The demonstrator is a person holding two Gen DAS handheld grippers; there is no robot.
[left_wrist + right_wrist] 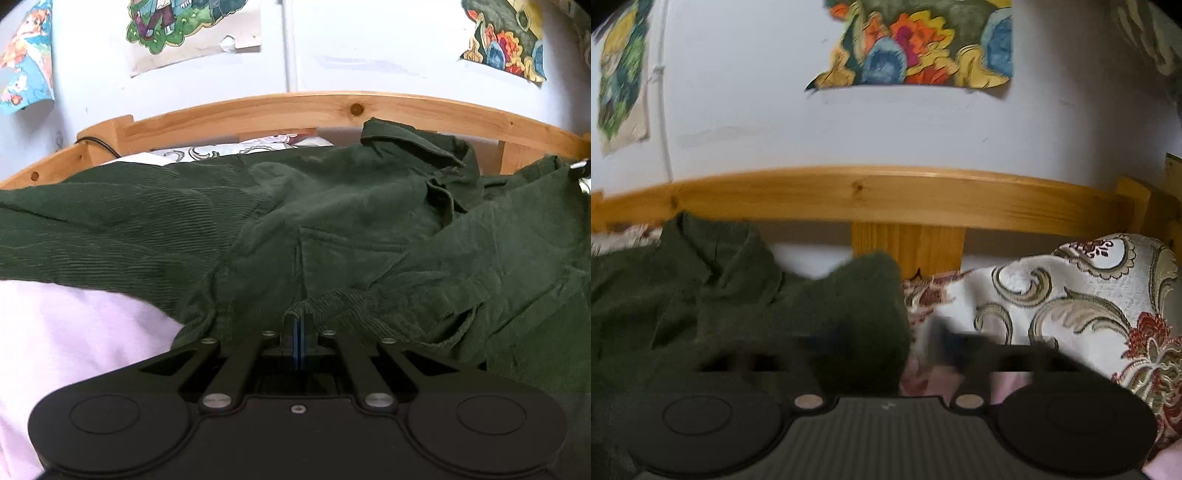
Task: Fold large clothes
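Observation:
A dark green corduroy shirt point(332, 221) lies spread and rumpled across the bed, its collar point(417, 144) toward the wooden rail. My left gripper point(298, 325) is shut on a raised fold of the shirt's near edge, and the cloth wraps over the fingertips. In the right wrist view the same shirt point(738, 314) fills the left half. One lobe of it reaches between the fingers of my right gripper point(886, 343). Those fingers point(942, 343) are smeared by blur, with the cloth caught between them.
A wooden bed rail point(258, 110) runs along the far side against a white wall with colourful posters point(916, 48). A pale pink sheet point(74, 332) shows at the near left. A cream cover with red and gold scrolls point(1052, 295) lies right of the shirt.

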